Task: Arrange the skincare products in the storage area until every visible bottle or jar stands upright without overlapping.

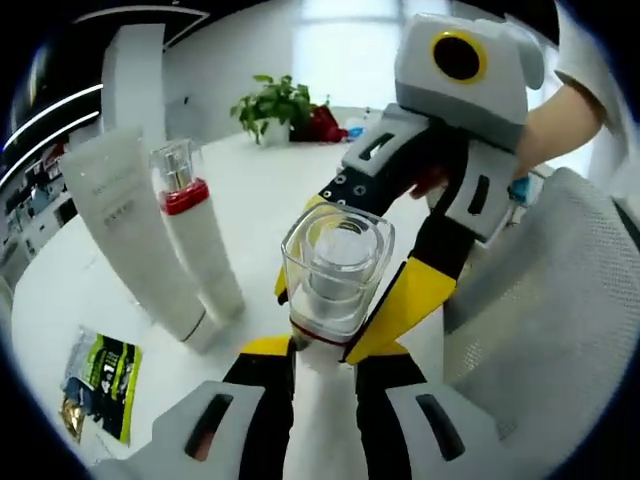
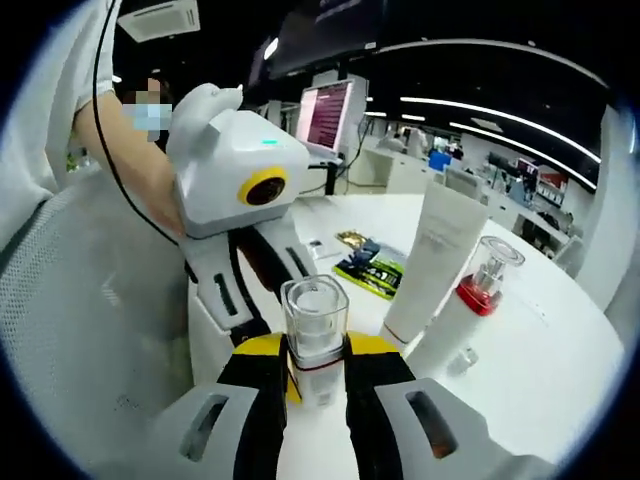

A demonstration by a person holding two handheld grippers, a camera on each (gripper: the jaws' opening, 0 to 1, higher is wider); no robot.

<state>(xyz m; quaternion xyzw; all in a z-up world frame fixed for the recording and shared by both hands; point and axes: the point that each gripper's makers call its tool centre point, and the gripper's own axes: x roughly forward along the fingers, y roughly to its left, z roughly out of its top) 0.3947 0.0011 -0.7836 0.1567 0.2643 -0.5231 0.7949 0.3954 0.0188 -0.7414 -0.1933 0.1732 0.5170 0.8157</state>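
Two grippers are on one bottle right now! Going left to right in the left gripper view: a green sachet (image 1: 100,385) lies near the tabletop (image 1: 270,200) edge, a white tube (image 1: 130,230) stands touching a red-collared pump bottle (image 1: 195,235), then the clear-capped bottle (image 1: 335,265) stands mid-tabletop, the left gripper (image 1: 325,360) fingers clamped on its base and the right gripper (image 1: 385,245) fingers pinching it from the far side. Risk, I'd judge: opposing pulls could twist it loose, or a swing could topple the pump bottle.
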